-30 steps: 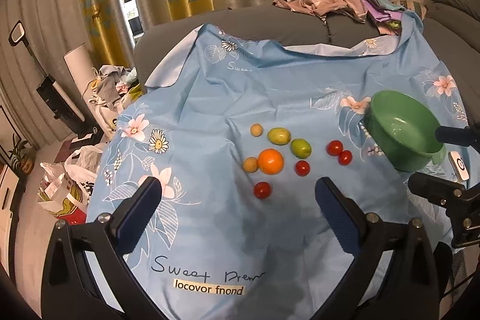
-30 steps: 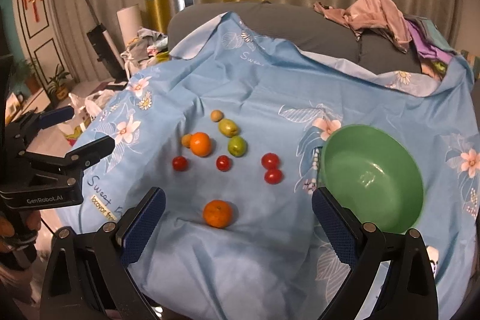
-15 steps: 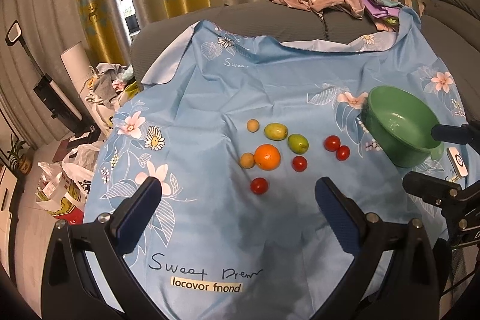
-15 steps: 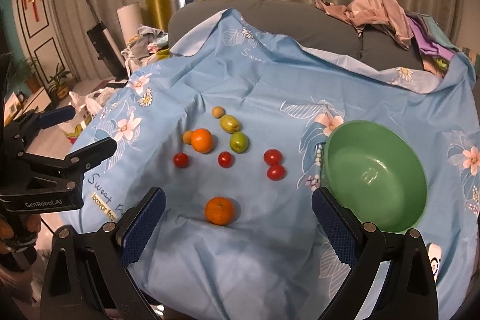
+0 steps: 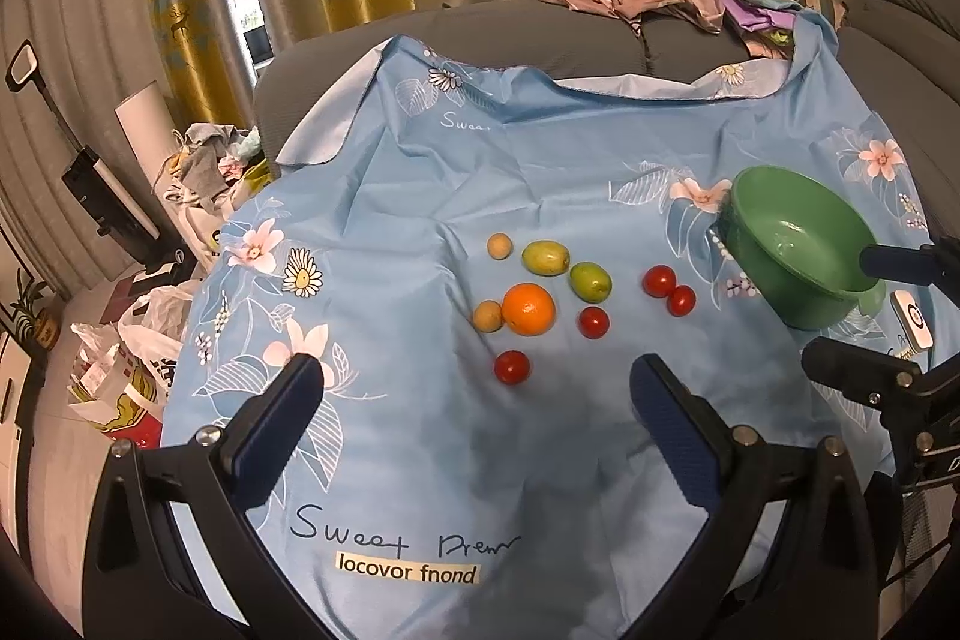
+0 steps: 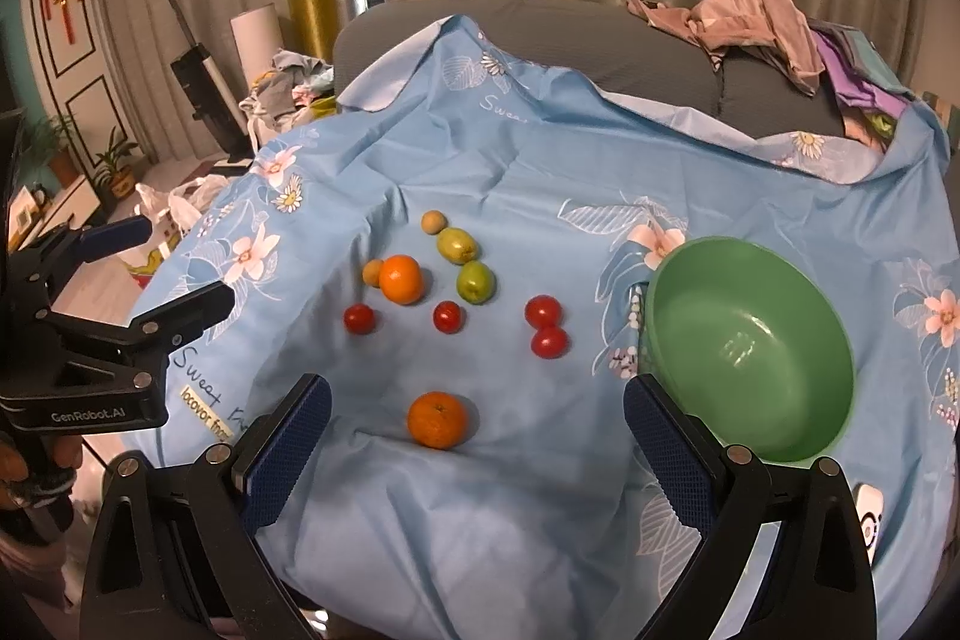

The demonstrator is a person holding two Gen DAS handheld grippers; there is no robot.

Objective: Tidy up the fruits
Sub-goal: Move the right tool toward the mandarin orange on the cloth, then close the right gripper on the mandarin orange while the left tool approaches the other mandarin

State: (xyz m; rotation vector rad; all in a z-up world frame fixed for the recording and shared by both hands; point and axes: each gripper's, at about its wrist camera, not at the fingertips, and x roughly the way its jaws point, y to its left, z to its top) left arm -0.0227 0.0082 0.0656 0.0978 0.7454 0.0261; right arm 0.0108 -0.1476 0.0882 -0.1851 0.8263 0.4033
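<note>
change: both views drift only slightly since a second ago, fruit unmoved
left tongs: wide open, empty
right tongs: wide open, empty, near orange
bowl: empty, sorting not started yet

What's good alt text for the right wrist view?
Right gripper, jaws open and empty, points at a blue floral cloth where a lone orange lies nearest. Beyond it are four red tomatoes, another orange, two green fruits and two small tan ones. An empty green bowl sits to the right; the left gripper shows at the left edge.
</note>
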